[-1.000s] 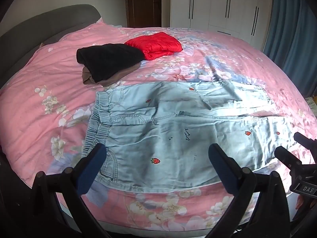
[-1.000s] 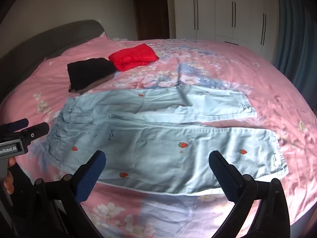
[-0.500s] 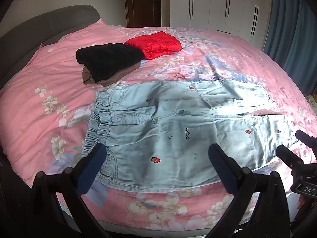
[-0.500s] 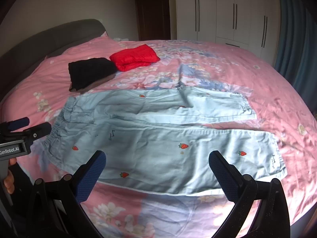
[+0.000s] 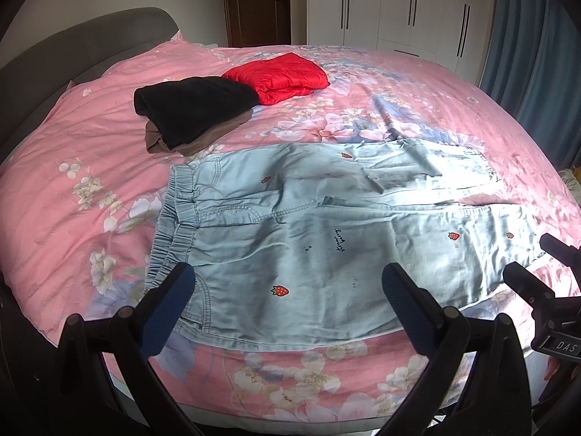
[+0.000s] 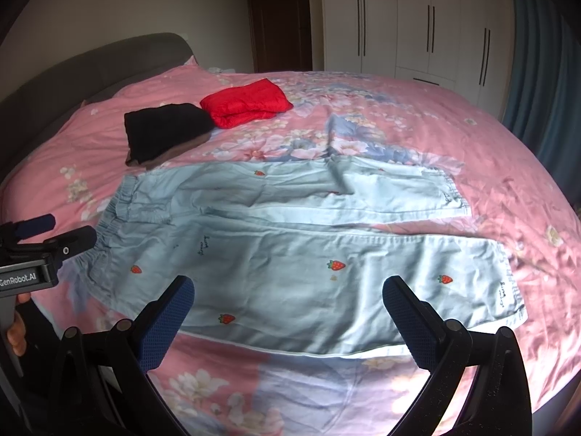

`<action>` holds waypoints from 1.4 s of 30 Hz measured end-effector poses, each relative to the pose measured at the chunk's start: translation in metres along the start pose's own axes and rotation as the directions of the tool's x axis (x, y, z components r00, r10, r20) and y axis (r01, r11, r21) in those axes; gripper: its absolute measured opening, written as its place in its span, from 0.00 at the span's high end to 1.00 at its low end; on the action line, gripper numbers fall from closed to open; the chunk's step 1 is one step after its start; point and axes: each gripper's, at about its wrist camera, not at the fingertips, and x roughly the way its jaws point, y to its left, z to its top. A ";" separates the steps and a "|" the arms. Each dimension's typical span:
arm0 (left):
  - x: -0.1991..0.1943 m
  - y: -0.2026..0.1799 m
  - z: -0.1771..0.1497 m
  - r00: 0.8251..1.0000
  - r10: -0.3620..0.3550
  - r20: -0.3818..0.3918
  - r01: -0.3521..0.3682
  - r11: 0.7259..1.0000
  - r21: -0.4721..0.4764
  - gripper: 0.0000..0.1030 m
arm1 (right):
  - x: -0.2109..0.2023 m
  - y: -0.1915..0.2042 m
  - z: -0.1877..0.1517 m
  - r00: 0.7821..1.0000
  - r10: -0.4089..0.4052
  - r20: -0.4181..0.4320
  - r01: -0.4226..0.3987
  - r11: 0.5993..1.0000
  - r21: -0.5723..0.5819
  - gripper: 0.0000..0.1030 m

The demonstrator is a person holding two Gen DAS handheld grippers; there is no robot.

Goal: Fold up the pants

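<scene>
Left claw and right claw are both gaping wide, gripping nothing, hovering above the bed's near edge. Pale blue pants are lying flat there, unfolded, legs side by side, dotted with small strawberries.

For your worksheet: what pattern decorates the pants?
Small red strawberries on light blue pants; right wrist view.

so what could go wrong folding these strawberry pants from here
The far leg of the light denim pants has a crease across it; folding over it may lock the wrinkle in. Both the left gripper and right gripper are open and apart from the cloth. A wide swing could reach the black garment beyond the waistband.
</scene>
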 end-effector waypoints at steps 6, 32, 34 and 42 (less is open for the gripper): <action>0.000 -0.003 0.000 1.000 -0.003 -0.001 0.003 1.000 0.009 0.00 | 0.000 0.000 0.000 1.000 -0.001 0.000 0.001 1.000 -0.001 0.00; 0.000 -0.007 0.001 1.000 -0.001 -0.001 0.001 1.000 0.020 0.00 | -0.001 0.000 0.000 1.000 -0.003 0.001 0.003 1.000 -0.003 0.00; 0.000 -0.007 0.001 1.000 -0.002 -0.001 0.002 1.000 0.020 0.00 | -0.001 0.000 0.001 1.000 -0.004 0.002 0.004 1.000 -0.003 0.00; 0.000 -0.007 0.001 1.000 -0.002 -0.003 0.002 1.000 0.021 0.00 | -0.002 0.000 0.001 1.000 -0.005 0.002 0.005 1.000 -0.003 0.00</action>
